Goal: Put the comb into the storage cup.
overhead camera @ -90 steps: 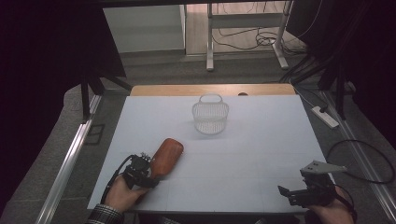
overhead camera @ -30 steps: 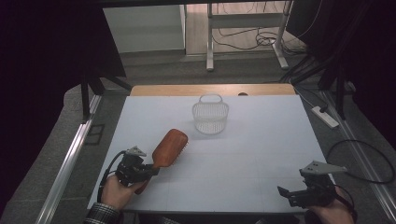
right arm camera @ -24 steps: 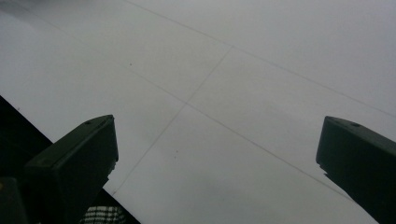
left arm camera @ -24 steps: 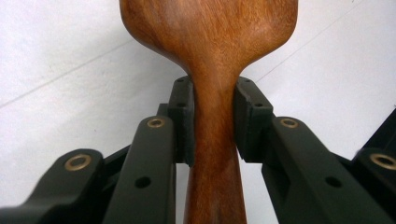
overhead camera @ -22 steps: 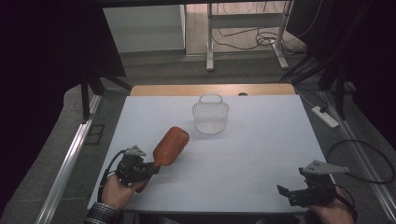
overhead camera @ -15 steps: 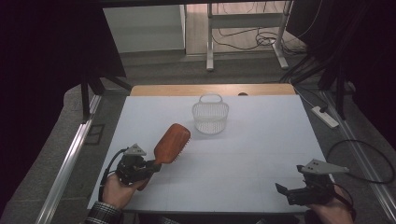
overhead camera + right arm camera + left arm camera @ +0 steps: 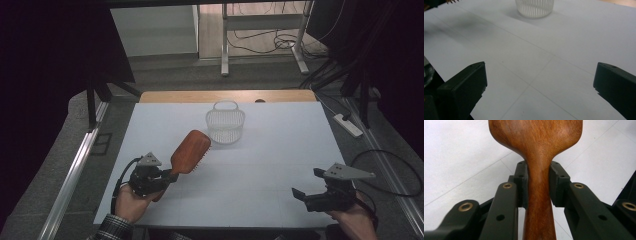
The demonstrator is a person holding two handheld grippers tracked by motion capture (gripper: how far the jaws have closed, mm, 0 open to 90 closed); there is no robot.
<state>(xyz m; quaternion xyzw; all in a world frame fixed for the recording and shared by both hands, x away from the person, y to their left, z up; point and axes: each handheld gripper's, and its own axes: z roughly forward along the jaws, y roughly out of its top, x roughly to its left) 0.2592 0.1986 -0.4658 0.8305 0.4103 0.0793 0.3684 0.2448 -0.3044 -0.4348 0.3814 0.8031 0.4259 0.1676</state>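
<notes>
1. Left tongs (image 7: 172,176) clamp the hairbrush (image 7: 190,152) by its handle, head tilted up above the counter (image 7: 280,150) near the basket (image 7: 225,121).
2. Right tongs (image 7: 305,186) gape wide, gripping nothing.

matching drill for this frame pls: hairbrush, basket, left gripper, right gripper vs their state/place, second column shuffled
1. hairbrush
2. basket
3. left gripper
4. right gripper

A. open, nothing between its jaws
B. clamped by its handle, head raised toward the basket
C. shut on a wooden handle
D. stands at the far middle of the table

Pairs: 1-B, 2-D, 3-C, 4-A
</notes>
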